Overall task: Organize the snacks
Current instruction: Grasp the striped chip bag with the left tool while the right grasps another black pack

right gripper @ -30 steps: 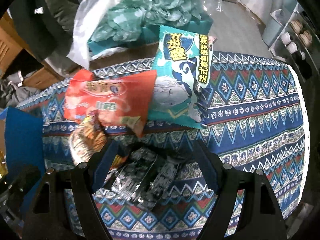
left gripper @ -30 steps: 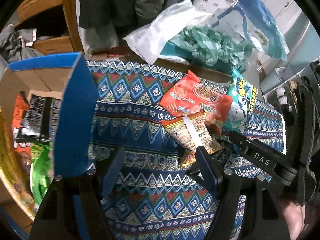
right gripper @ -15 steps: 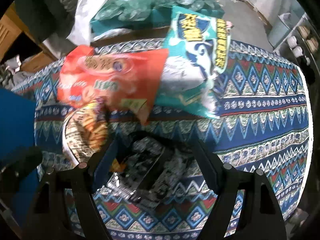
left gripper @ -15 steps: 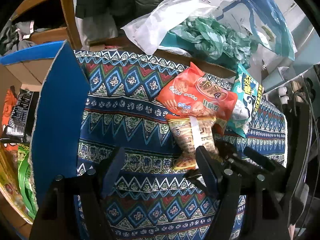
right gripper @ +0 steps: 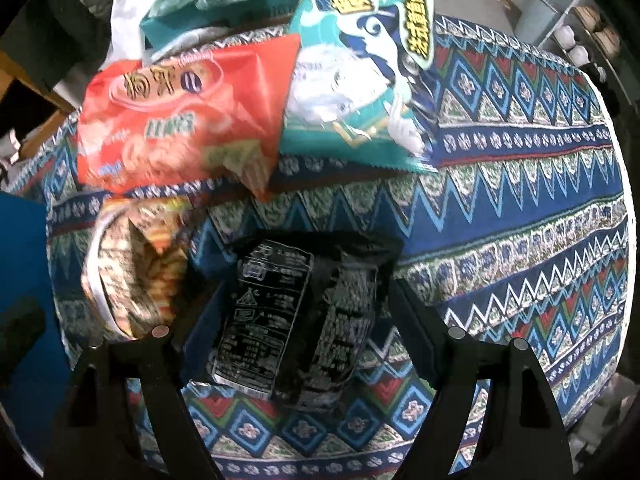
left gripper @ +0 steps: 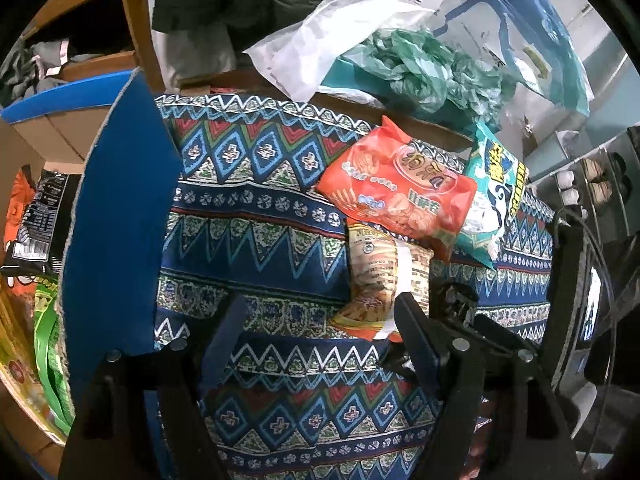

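Right gripper [right gripper: 304, 300]: jaws wide, pointing straight down over the patterned tablecloth [right gripper: 520, 184]. Straddles a black snack packet [right gripper: 296, 320] lying flat on the cloth, one finger close at each side of it; cannot tell whether the pads touch it, no squeeze visible. Just left of that packet, a yellow striped packet [right gripper: 132, 272]; beyond it a red snack bag [right gripper: 180, 120] and a teal snack bag [right gripper: 360, 80], the two overlapping at their edges.

Left gripper [left gripper: 320, 304]: jaws also wide, nothing between them but cloth. Tilted steeply down, hovering above the table. Right finger close beside the near end of the yellow striped packet, contact not clear. At the left, the blue flap [left gripper: 116, 232] of a cardboard box standing up, with more snack packets [left gripper: 36, 224] inside the box.
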Available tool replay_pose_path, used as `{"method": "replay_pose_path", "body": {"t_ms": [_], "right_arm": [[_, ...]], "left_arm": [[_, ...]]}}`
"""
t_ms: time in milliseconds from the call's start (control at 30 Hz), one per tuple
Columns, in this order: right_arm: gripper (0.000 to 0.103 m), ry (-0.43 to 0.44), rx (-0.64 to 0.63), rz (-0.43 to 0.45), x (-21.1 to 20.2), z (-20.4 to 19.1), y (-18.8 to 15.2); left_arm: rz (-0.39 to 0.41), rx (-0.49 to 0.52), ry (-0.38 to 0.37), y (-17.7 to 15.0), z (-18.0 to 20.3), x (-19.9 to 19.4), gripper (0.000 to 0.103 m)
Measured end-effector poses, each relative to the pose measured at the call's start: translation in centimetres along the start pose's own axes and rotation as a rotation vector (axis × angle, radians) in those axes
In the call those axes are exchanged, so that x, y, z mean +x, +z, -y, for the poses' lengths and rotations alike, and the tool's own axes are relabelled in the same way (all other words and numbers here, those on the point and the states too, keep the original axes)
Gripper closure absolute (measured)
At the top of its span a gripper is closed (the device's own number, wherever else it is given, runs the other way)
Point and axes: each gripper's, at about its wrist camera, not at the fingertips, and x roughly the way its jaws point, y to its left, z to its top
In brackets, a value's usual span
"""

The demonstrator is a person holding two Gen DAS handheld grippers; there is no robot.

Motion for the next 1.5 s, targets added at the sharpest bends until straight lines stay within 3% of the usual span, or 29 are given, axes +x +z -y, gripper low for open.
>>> {"method": "replay_pose_path", "body": {"t_ms": [267,500,667,767,1167,1300,1433,1500], "right_arm": [[0.023,0.016,0.037,-0.021,1.1,2.7,-1.9],[0.023,0.008,-0.012,0.032,1.1,4.8,-3.5],[0.040,-0.013,-0.035,0.075,0.5,6.4,-5.2],[0.044,-0.010,-0.030,0.086,0.1,7.2,-5.2],[0.045,0.001,-0.006,0.110,-0.9,9.5,-2.3],[0.045,0.004,-0.012,0.116,-1.5,10.1,-1.8],[0.045,0.005,-0.030,0.123,-2.4,9.2,-1.8],[0.045,0.000,-0.041,0.128,-2.6,8.5,-1.8]], "left_arm": [[-0.018,0.031,0.001,-0.5,0.9,0.9,0.024],[-0.052,0.023,-0.006,-0.4,2.2,2.3,0.024],[-0.050,0.058,0.016,-0.2,4.0,2.8,0.021],[-0.046,0.057,0.027,-0.1,4.3,3.1,0.021],[-0.091,0.072,0.073,0.4,5.0,6.5,0.021],[-0.068,0.100,0.079,0.2,5.2,6.8,0.022],[-0.053,0.141,0.051,0.0,5.3,6.8,0.048],[-0.050,0.141,0.044,-0.1,5.4,6.6,0.052]]}}
